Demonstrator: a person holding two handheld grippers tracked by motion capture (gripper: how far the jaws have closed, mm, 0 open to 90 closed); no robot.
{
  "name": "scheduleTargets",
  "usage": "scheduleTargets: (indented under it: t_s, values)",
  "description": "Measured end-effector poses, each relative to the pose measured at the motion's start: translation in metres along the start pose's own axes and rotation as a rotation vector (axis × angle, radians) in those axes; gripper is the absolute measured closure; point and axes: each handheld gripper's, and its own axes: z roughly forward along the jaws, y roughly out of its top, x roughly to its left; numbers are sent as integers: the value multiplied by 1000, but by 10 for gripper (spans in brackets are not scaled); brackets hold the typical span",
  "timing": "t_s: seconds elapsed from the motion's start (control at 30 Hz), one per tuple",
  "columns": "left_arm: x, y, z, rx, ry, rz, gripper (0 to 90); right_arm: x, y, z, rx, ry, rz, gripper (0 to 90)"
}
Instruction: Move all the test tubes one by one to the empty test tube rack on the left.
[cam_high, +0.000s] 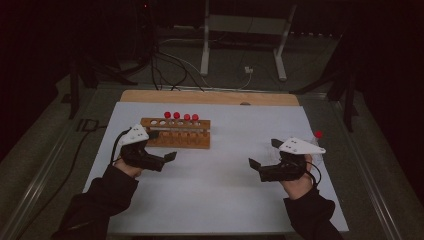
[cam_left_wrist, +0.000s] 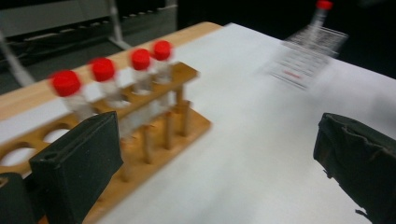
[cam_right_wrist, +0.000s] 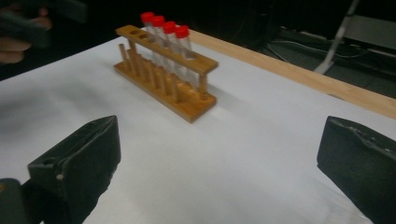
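Wooden slotted rack holds four red-capped tubes.

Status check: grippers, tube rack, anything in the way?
Left gripper and right gripper open, empty. Wooden rack upright, four red-capped tubes, two holes free. Loose tube lies far right; white mat between grippers bare.

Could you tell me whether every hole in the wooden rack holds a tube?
No: the wooden rack holds four red-capped tubes at one end, while holes at its other end stand empty.
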Motion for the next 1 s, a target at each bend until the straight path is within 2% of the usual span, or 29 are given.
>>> scheduleTargets:
  t_s: [0.07, 0.1, 0.2, 0.3, 0.33, 0.37, 0.73, 0.77, 0.8, 1.0]
  values:
    - [-7, -5, -1, 3, -13, 14, 18, -2, -1, -1, -1, -4, 2, 0]
    - [-11, -7, -1, 6, -26, 20, 18, -8, -3, -4, -2, -13, 14, 0]
    - [-19, -13, -2, 9, -59, 24, 16, -14, -5, -6, -11, -21, 25, 0]
    - [-24, -18, -2, 9, -72, 33, 11, -25, -9, -11, -14, -43, 47, 0]
    - [-26, -19, -2, 12, -74, 36, 10, -32, -11, -14, -11, -64, 52, 0]
    - [-27, -21, -2, 9, -83, 36, 10, -32, -11, -14, -11, -64, 52, 0]
    - [-34, -27, 1, 18, -116, 43, 8, -73, -26, -37, -4, -219, 108, 0]
    - [-34, -28, 1, 19, -118, 41, 8, -80, -29, -40, -4, -245, 122, 0]
    - [-35, -28, 2, 21, -117, 42, 8, -80, -29, -40, -4, -245, 122, 0]
    - [-36, -28, 2, 23, -128, 45, 8, -101, -39, -50, -7, -330, 151, 0]
